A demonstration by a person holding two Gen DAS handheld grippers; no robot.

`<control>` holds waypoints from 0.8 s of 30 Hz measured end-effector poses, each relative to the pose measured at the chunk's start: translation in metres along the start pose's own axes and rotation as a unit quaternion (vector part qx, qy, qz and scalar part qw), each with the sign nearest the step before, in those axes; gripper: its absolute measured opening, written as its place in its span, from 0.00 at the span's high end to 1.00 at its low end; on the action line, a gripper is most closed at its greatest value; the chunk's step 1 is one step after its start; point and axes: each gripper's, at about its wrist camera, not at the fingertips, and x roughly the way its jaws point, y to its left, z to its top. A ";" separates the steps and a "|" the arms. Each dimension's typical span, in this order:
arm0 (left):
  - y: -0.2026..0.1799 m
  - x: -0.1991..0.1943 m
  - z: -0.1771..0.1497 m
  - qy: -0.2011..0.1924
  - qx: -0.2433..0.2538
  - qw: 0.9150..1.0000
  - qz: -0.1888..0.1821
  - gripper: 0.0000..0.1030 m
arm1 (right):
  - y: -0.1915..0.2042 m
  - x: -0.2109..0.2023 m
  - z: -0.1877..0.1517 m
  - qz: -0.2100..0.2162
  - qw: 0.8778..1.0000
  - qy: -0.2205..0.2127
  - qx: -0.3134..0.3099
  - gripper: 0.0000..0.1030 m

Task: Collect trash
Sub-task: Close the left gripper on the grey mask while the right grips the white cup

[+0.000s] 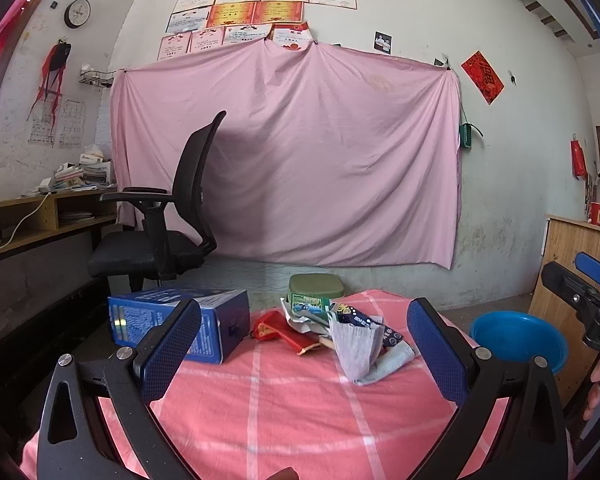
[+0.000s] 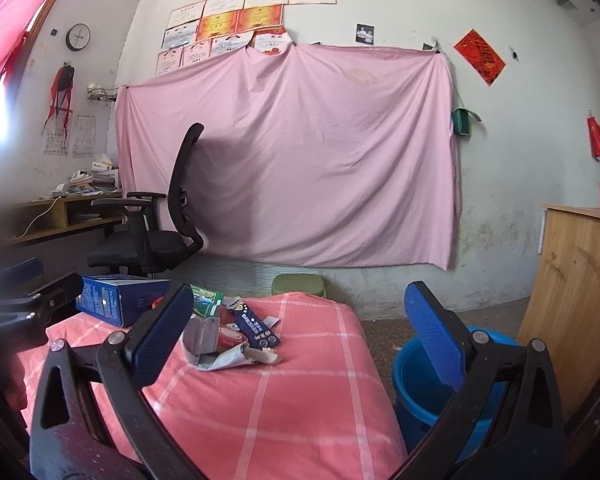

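Note:
A heap of trash (image 1: pixel 336 330) lies on the pink checked tablecloth (image 1: pixel 260 408): grey crumpled paper (image 1: pixel 356 344), a red wrapper (image 1: pixel 272 326), a dark blue wrapper (image 2: pixel 256 326) and a green packet (image 1: pixel 310 302). A blue box (image 1: pixel 172 322) stands to the left of the heap. My left gripper (image 1: pixel 304 352) is open, short of the heap, holding nothing. My right gripper (image 2: pixel 300 336) is open too, its left finger near the heap (image 2: pixel 228 336), its right finger over the blue bucket (image 2: pixel 428 392) on the floor beside the table.
A green stool (image 1: pixel 316 284) stands behind the table. A black office chair (image 1: pixel 160 216) is at the back left by a cluttered wooden desk (image 1: pixel 40 216). A wooden cabinet (image 2: pixel 576 300) is on the right. A pink sheet (image 1: pixel 288 152) covers the wall.

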 end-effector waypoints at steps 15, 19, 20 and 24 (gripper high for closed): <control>-0.007 0.115 -0.039 0.157 -0.042 0.986 -0.045 0.05 | -0.035 0.126 -0.036 0.073 0.985 0.154 -0.014 0.00; -0.011 0.138 -0.051 0.212 -0.040 0.975 -0.053 0.32 | -0.035 0.149 -0.052 0.106 0.972 0.212 -0.006 0.04; -0.010 0.143 -0.053 0.224 -0.043 0.972 -0.056 0.37 | -0.034 0.154 -0.054 0.114 0.968 0.225 -0.005 0.07; -0.005 0.155 -0.058 0.247 -0.072 0.963 -0.080 0.56 | -0.030 0.173 -0.061 0.142 0.954 0.263 -0.004 0.13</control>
